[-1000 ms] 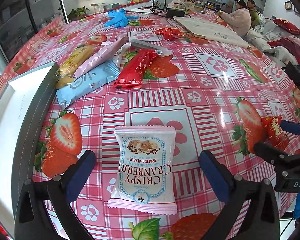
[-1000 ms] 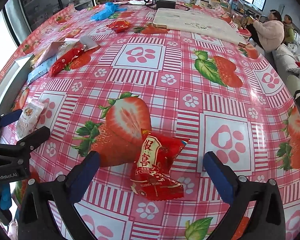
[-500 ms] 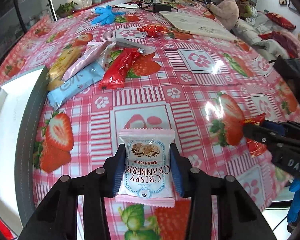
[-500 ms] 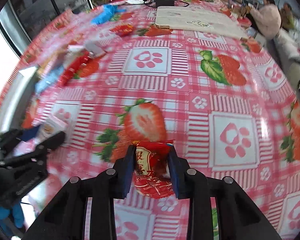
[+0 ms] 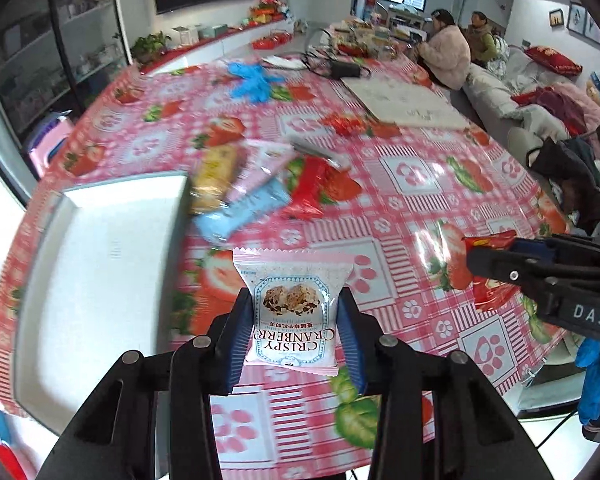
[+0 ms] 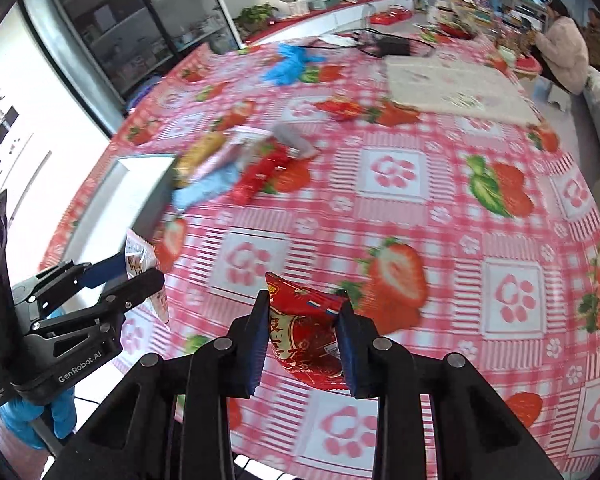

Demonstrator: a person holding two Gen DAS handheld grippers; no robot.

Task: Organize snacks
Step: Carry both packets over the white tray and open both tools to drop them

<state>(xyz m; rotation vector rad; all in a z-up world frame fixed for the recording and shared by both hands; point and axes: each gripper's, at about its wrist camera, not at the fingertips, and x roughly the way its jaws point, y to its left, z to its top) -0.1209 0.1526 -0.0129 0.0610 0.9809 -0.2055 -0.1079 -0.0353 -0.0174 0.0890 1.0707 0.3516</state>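
My left gripper [image 5: 296, 332] is shut on a pink-and-white cranberry crisp packet [image 5: 292, 304], held up off the strawberry tablecloth. My right gripper [image 6: 304, 340] is shut on a red snack packet [image 6: 306, 332], also lifted above the table. Each gripper shows in the other's view: the right gripper [image 5: 496, 256] with its red packet at the right edge, the left gripper [image 6: 140, 268] with its packet at the left. A white tray [image 5: 100, 264] with a grey rim lies on the table to the left of both. A pile of snack packets [image 5: 256, 192] rests beside the tray's far corner.
Further back on the table lie a small red packet [image 5: 344, 124], blue gloves [image 5: 252, 80], a white board [image 5: 404, 102] and a black adapter with cables [image 5: 340, 68]. Two seated people [image 5: 456, 52] are at the far right. The table's near edge runs below both grippers.
Both grippers went from wide open around their packets to shut on them, then rose off the table with the packets. The tray has come further into view on the left.
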